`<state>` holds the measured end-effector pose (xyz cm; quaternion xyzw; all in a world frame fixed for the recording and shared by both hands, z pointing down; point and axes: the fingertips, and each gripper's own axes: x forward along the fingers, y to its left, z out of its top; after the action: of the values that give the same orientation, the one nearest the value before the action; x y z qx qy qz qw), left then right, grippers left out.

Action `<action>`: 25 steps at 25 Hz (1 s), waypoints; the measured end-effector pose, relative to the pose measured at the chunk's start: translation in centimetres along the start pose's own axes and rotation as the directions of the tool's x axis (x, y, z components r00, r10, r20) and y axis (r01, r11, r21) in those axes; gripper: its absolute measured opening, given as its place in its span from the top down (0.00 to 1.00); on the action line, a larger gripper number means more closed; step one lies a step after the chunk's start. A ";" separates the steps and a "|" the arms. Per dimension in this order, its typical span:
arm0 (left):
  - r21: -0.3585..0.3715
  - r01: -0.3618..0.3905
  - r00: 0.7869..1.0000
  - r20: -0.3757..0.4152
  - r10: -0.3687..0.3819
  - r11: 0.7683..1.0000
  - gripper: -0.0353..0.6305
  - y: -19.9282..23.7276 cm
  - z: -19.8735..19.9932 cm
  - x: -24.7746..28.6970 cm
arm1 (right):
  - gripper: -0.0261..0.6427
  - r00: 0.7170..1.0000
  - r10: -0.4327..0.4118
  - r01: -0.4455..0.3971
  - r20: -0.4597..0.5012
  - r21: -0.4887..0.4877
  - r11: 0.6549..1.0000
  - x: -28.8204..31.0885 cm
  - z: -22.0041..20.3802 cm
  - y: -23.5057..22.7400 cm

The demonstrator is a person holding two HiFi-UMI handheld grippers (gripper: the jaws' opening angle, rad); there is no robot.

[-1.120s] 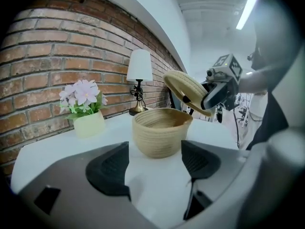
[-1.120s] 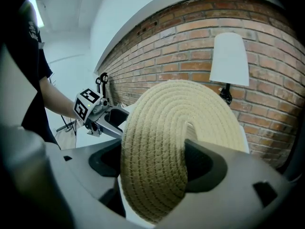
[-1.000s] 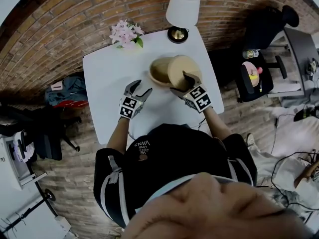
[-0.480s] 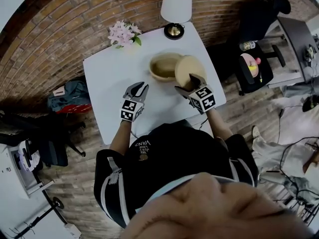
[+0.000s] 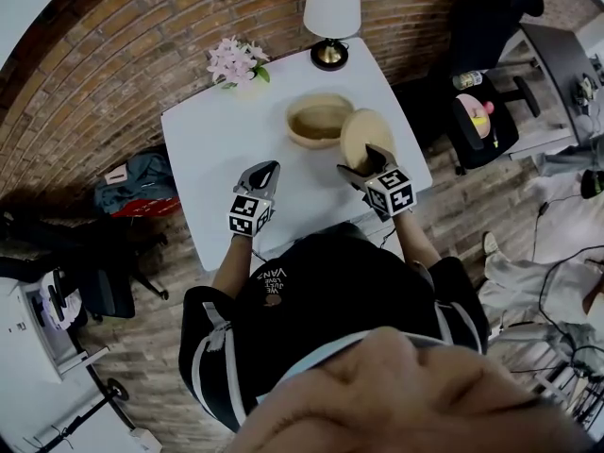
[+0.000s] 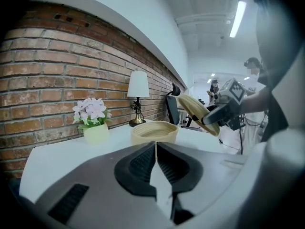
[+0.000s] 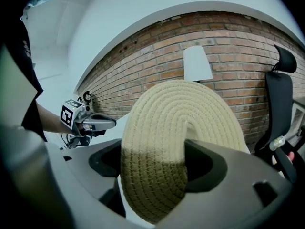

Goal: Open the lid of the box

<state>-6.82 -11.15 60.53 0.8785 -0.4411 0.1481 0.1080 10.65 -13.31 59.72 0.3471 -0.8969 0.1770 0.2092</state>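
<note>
The round woven box (image 5: 319,119) stands open on the white table (image 5: 212,140), its inside showing. Its woven lid (image 5: 366,136) is off the box, held on edge in front of and to the right of it. My right gripper (image 5: 364,161) is shut on the lid's rim, and the lid (image 7: 181,128) fills the right gripper view between the jaws (image 7: 155,149). My left gripper (image 5: 267,170) hovers over the table left of the box; its jaws have just been closing and now meet with nothing between them (image 6: 155,144). The box (image 6: 154,131) and the lid (image 6: 198,113) lie ahead of it.
A white-shaded lamp (image 5: 331,8) and a pot of pink flowers (image 5: 233,61) stand along the table's far edge by the brick wall. Black office chairs (image 5: 491,36) and a cluttered seat (image 5: 477,135) stand to the right, a bag (image 5: 132,177) lies on the floor to the left.
The left jaws went from open to shut. Both grippers drew back toward me, and the right one carried the lid further off the box.
</note>
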 end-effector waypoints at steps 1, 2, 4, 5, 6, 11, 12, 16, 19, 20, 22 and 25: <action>-0.004 -0.003 1.000 0.006 0.003 1.000 0.92 -0.1 0.1 -0.3 | 0.44 1.000 -0.002 0.002 0.007 0.008 1.000 -0.2 -0.1 0.1; -0.009 -0.006 1.000 0.013 0.006 1.000 0.92 -0.1 0.2 -0.6 | 0.44 1.000 -0.005 0.005 0.013 0.017 1.000 -0.3 -0.2 0.3; -0.023 -0.009 1.000 0.030 0.009 1.000 0.92 -0.4 0.4 -1.1 | 0.44 1.000 -0.015 0.015 0.019 0.038 0.999 -0.8 -0.6 0.6; -0.029 -0.011 0.999 0.038 0.012 1.000 0.92 -0.5 0.6 -1.4 | 0.44 1.000 -0.021 0.019 0.024 0.049 0.999 -1.0 -0.8 0.7; -0.036 -0.013 0.999 0.045 0.015 0.999 0.93 -0.6 0.7 -1.7 | 0.44 0.999 -0.025 0.023 0.030 0.060 0.998 -1.2 -0.9 0.9; -0.050 -0.011 0.997 0.073 0.014 0.999 0.93 -1.3 1.2 -3.1 | 0.44 0.998 -0.040 0.036 0.045 0.088 0.995 -2.1 -1.9 1.9; -0.053 -0.009 0.997 0.076 0.013 0.999 0.93 -1.5 1.2 -3.3 | 0.44 0.998 -0.042 0.038 0.047 0.091 0.995 -2.3 -2.1 2.1; -0.057 -0.003 0.996 0.088 0.008 0.998 0.93 -2.1 1.1 -4.3 | 0.44 0.997 -0.053 0.047 0.055 0.108 0.993 -3.1 -2.9 2.9; -0.065 0.002 0.996 0.094 0.004 0.998 0.93 -2.5 0.7 -5.0 | 0.44 0.996 -0.057 0.049 0.062 0.127 0.991 -3.5 -3.4 3.5; -0.068 0.004 0.995 0.095 0.002 0.998 0.93 -2.6 0.5 -5.2 | 0.44 0.996 -0.059 0.050 0.065 0.131 0.990 -3.6 -3.6 3.7; -0.074 0.008 0.996 0.093 -0.002 0.997 0.93 -2.9 0.2 -5.7 | 0.44 0.996 -0.061 0.052 0.068 0.138 0.989 -3.9 -3.9 4.2; -0.080 0.013 0.995 0.096 -0.005 0.997 0.93 -3.4 -0.1 -6.5 | 0.44 0.995 -0.067 0.056 0.069 0.150 0.987 -4.3 -4.5 5.0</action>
<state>-7.83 -4.27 58.12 0.8815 -0.4474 0.0876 0.1228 11.15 -5.40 60.56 0.3955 -0.8774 0.2233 0.1549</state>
